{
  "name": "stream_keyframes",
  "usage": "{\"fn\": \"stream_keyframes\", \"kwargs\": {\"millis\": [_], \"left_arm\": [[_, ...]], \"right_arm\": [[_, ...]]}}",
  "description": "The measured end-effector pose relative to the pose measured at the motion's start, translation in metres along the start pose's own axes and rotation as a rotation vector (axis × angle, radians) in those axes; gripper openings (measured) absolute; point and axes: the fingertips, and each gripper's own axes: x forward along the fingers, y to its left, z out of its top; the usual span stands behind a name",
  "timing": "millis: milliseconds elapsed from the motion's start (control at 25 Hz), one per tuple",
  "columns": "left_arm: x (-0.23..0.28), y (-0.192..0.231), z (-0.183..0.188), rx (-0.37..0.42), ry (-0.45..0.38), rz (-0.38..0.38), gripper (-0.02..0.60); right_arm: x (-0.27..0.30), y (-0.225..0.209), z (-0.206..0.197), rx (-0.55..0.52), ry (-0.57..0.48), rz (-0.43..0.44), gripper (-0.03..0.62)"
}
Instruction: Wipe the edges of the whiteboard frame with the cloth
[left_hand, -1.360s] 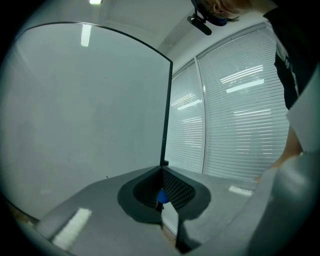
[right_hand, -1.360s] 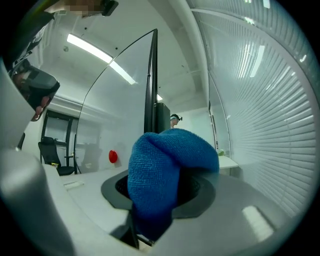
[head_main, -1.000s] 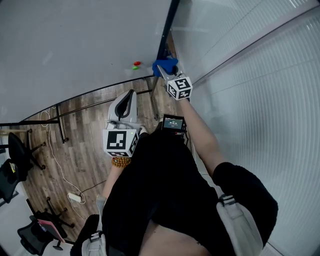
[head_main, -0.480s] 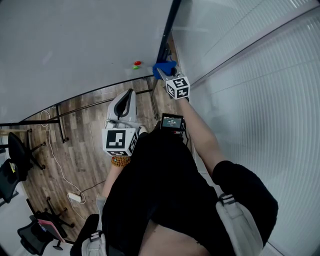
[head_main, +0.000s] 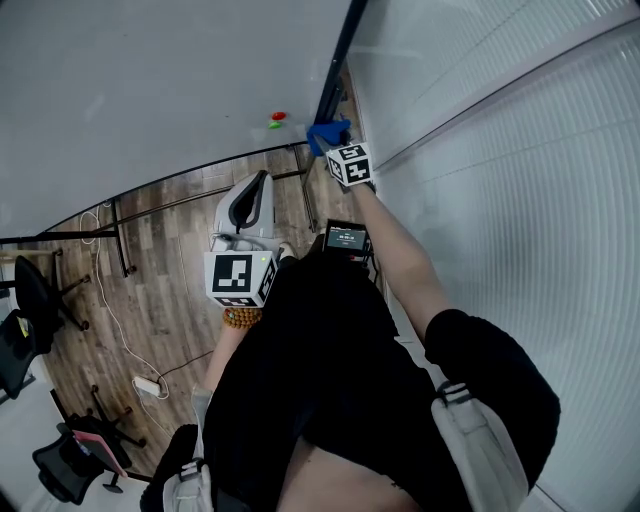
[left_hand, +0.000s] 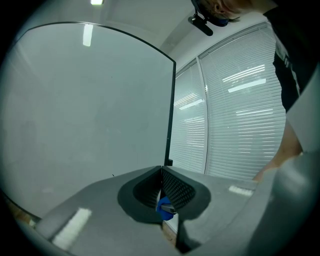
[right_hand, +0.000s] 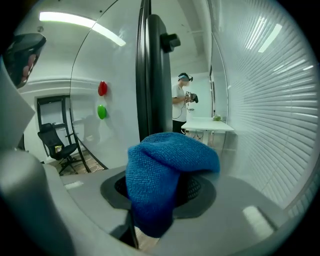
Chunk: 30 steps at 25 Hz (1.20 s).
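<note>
My right gripper (head_main: 322, 140) is shut on a blue cloth (head_main: 326, 133) and holds it against the black right edge of the whiteboard frame (head_main: 335, 70), near its lower corner. In the right gripper view the cloth (right_hand: 165, 172) bulges over the jaws, with the dark frame edge (right_hand: 152, 75) rising straight behind it. My left gripper (head_main: 250, 200) hangs lower at the person's waist, away from the board; its jaws are shut with nothing between them. The left gripper view shows the frame edge (left_hand: 171, 110) and the cloth (left_hand: 165, 207) far off.
A red magnet (head_main: 278, 116) and a green magnet (head_main: 275, 125) sit on the whiteboard (head_main: 150, 90) near the cloth. Window blinds (head_main: 520, 180) fill the right side. Office chairs (head_main: 30, 300) and a power strip (head_main: 146, 384) stand on the wooden floor.
My right gripper has slid the cloth a little up along the frame's right edge. The left gripper has barely moved.
</note>
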Motion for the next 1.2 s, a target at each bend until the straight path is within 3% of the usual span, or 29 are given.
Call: {"fn": "stream_keyframes", "kwargs": {"millis": [280, 520, 920, 1200], "left_arm": [[-0.002, 0.009, -0.003, -0.005, 0.001, 0.022, 0.002], [-0.006, 0.014, -0.008, -0.001, 0.004, 0.032, 0.002], [-0.009, 0.019, -0.015, 0.012, 0.018, 0.035, 0.002], [-0.011, 0.021, -0.017, 0.022, 0.015, 0.036, 0.002]], "right_arm": [[0.007, -0.002, -0.011, 0.041, 0.037, 0.01, 0.165], [-0.018, 0.003, -0.026, 0.141, 0.066, 0.039, 0.069], [-0.136, 0.065, 0.113, 0.04, -0.335, 0.061, 0.046], [-0.195, 0.129, 0.156, -0.064, -0.457, 0.105, 0.044]]}}
